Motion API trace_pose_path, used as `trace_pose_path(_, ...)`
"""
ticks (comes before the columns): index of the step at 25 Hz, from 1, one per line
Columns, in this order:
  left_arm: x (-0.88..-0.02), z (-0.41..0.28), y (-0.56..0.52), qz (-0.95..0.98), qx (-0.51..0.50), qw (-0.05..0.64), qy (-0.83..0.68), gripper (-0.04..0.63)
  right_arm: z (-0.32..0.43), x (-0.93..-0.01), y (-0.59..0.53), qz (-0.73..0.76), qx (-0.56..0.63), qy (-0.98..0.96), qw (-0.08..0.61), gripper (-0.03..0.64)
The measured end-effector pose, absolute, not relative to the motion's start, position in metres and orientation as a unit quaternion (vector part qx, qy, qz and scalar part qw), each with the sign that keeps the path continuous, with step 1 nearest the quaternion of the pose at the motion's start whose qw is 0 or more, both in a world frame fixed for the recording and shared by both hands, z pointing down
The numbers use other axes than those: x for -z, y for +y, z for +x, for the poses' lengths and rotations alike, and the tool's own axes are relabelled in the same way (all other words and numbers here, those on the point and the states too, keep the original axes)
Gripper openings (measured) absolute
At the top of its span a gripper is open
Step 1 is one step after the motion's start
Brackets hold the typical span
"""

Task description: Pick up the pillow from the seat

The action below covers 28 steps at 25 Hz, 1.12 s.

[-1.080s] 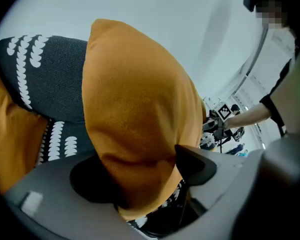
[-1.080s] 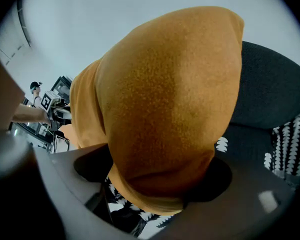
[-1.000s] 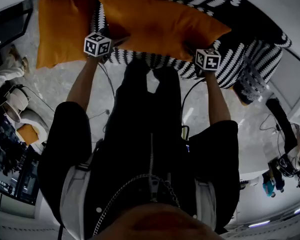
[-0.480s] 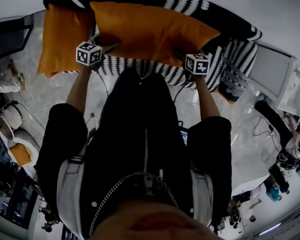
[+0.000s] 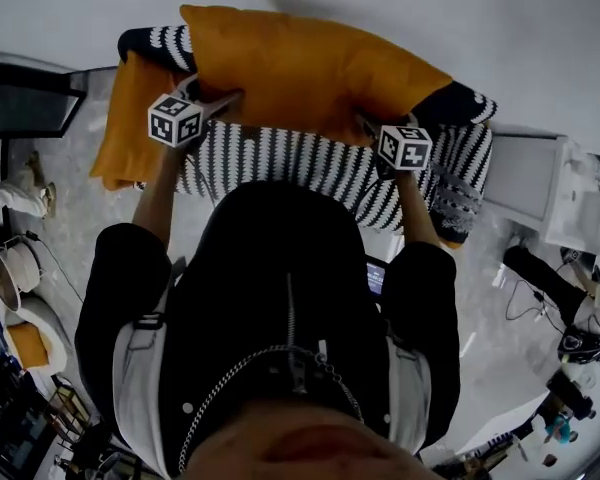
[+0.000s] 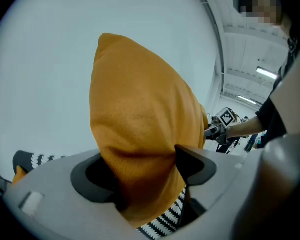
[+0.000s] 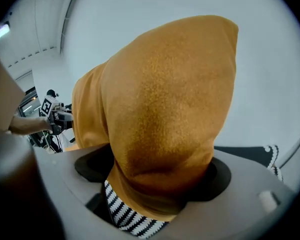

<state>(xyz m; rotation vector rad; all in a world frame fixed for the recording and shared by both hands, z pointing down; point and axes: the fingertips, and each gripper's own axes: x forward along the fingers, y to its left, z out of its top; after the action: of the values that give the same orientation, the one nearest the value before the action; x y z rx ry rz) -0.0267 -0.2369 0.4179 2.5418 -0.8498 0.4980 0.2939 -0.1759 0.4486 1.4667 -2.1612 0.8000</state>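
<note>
Orange fabric fills the middle of every view: the pillow (image 5: 300, 73) is held up in the air between the two tools, above the black-and-white striped seat (image 5: 300, 163) and in front of a pale wall (image 5: 430, 8). The left tool (image 5: 228, 99) is clamped on the pillow's left end; in the left gripper view its jaws pinch a bunched fold of the cloth (image 6: 140, 134) from both sides, with the striped seat (image 6: 165, 223) showing just below. The right tool (image 5: 367, 126) grips the opposite end the same way, and in the right gripper view the cloth (image 7: 165, 109) bulges up out of its jaws and hides most of the wall behind. Each tool can be seen small in the other's view, at the far end of the pillow. A second orange pillow (image 5: 125, 118) leans at the left end of the seat, apart from the one being held. The person's black jacket (image 5: 280, 308) fills the lower part of the head view.
</note>
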Motion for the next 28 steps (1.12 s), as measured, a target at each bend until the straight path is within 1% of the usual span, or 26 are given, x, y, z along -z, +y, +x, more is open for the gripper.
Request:
trace_pose_path(7,-0.332,-0.029,-0.255,0.927,-0.133,0.137,-0.322,0.374,0.292,-0.367,-0.195,0.536,-0.224,-0.796,0.169,0.429)
trace_pose_path(9,-0.314,-0.031,-0.254,0.929,-0.123,0.123,-0.327,0.374,0.289,-0.35,-0.193,0.537,-0.215,-0.798,0.167,0.419)
trace_pose_path(12,-0.291,-0.032,-0.247,0.931,-0.11,0.113,-0.328,0.374,0.287,-0.326,-0.183,0.541,-0.203,-0.799,0.168,0.42)
trace_pose_path(18,-0.272,-0.029,-0.223,0.936,-0.098,0.107,-0.322,0.374,0.289,-0.299,-0.157,0.558,-0.184,-0.789,0.182,0.43)
trace_pose_path(28,-0.25,-0.029,-0.189,0.939,-0.089,0.083,-0.323,0.373,0.285,-0.278,-0.122,0.57,-0.14,-0.786,0.196,0.413)
